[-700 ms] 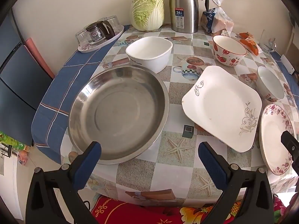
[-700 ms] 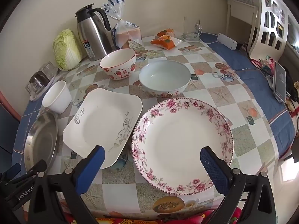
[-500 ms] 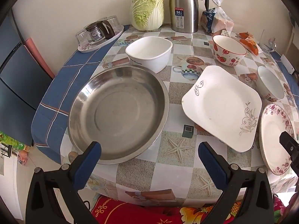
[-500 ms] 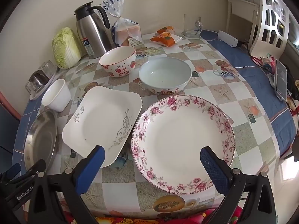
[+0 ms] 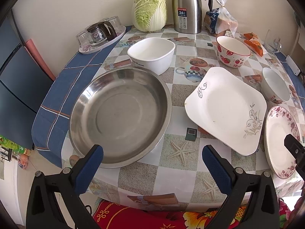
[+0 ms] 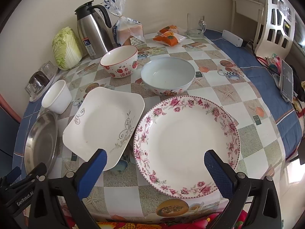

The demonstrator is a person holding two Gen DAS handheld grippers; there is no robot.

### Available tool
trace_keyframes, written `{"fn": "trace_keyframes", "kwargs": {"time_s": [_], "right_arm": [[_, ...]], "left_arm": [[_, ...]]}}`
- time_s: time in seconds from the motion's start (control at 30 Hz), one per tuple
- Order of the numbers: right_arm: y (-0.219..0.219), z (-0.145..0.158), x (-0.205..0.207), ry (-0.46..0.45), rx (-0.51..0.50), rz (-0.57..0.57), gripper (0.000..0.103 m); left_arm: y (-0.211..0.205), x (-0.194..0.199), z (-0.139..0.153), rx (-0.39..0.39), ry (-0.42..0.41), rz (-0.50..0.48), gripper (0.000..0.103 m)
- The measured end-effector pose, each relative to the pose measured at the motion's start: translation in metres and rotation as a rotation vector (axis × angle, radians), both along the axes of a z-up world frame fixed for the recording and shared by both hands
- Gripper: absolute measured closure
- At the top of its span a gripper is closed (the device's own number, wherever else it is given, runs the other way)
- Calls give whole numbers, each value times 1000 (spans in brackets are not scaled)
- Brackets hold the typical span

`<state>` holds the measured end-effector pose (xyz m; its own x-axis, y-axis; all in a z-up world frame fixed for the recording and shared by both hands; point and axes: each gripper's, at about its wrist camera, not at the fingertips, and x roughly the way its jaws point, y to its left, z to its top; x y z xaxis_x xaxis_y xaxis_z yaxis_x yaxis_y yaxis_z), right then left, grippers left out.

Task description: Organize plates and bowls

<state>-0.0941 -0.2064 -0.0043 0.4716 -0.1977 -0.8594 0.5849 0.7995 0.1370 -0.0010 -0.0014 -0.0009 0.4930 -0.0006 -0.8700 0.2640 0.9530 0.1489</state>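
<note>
Nothing moved, round steel pan (image 5: 120, 116), sq. white plate (image 5: 226, 110)

Pink-floral round plate (image 6: 186, 145); strawberry-print bowl (image 6: 120, 62).

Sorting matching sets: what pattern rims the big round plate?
Pink flowers around the round plate rim; clearest in the right wrist view.

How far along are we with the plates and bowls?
Nothing looks done: the steel pan, square plate, floral plate, strawberry bowl, blue-white bowl and white tub all lie apart, unstacked. Nothing in hand: left gripper and right gripper are open and empty. All stacking is left.
</note>
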Motion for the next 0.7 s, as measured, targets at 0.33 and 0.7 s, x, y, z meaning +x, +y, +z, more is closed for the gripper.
{"fn": "trace_keyframes", "kwargs": {"time_s": [0.33, 0.7], "right_arm": [[0, -2, 1, 5, -1, 2, 0], [1, -2, 1, 7, -2, 3, 0]], "left_arm": [[0, 1, 0, -3, 15, -2, 0], [0, 2, 1, -6, 19, -2, 0]]}}
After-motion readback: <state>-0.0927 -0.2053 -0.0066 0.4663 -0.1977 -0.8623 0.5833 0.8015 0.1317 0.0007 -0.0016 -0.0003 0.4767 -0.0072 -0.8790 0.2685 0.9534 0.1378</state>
